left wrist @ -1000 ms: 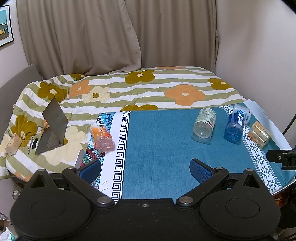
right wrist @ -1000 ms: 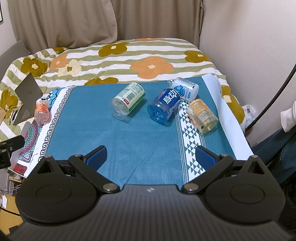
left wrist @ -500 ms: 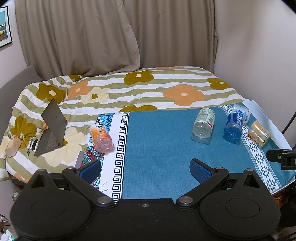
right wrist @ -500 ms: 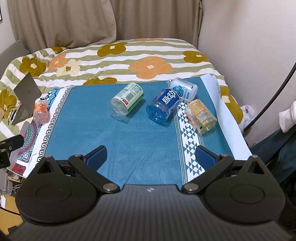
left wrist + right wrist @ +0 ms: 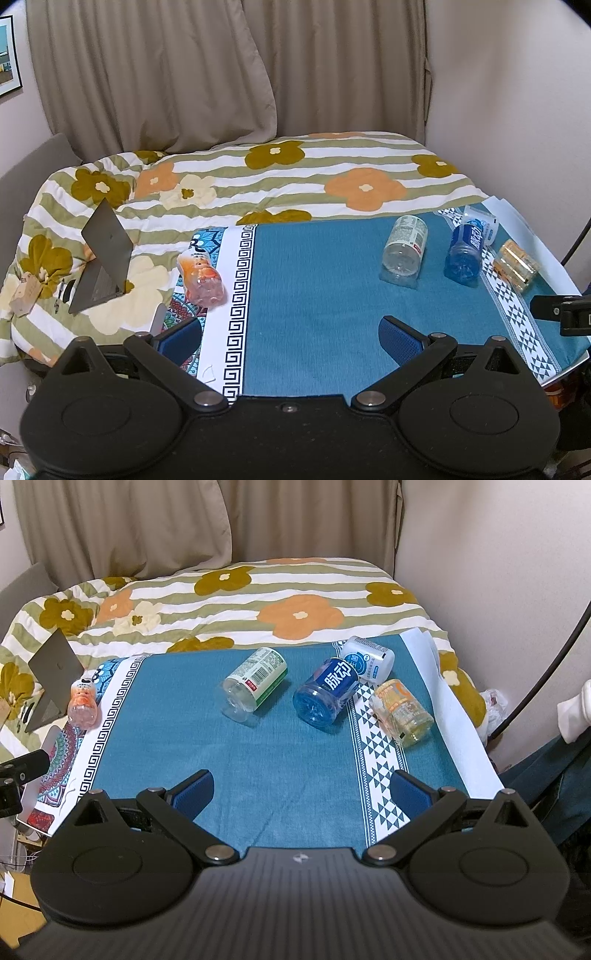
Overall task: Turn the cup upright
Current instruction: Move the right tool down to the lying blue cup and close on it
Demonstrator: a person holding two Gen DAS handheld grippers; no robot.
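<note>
Several cut-bottle cups lie on their sides on a blue tablecloth [image 5: 258,760]. A green-and-white labelled cup [image 5: 255,685] [image 5: 403,247] lies mid-table. A blue cup [image 5: 325,691] [image 5: 464,250] lies right of it, a white-and-blue cup [image 5: 367,659] [image 5: 484,223] behind that, and a yellow cup [image 5: 400,712] [image 5: 515,264] at the right. An orange cup [image 5: 199,277] [image 5: 84,702] lies at the left edge. My left gripper [image 5: 290,336] and right gripper [image 5: 301,792] are open and empty, above the table's near edge, well short of the cups.
A flowered striped quilt [image 5: 280,177] covers the bed behind the table. An open laptop [image 5: 103,254] sits on it at the left. Curtains [image 5: 221,66] and a wall stand behind. A black cable [image 5: 546,664] runs along the right side.
Both grippers have shifted slightly, with the cups sitting a little differently in view. No cup has moved on the cloth, and both jaws stay open.
</note>
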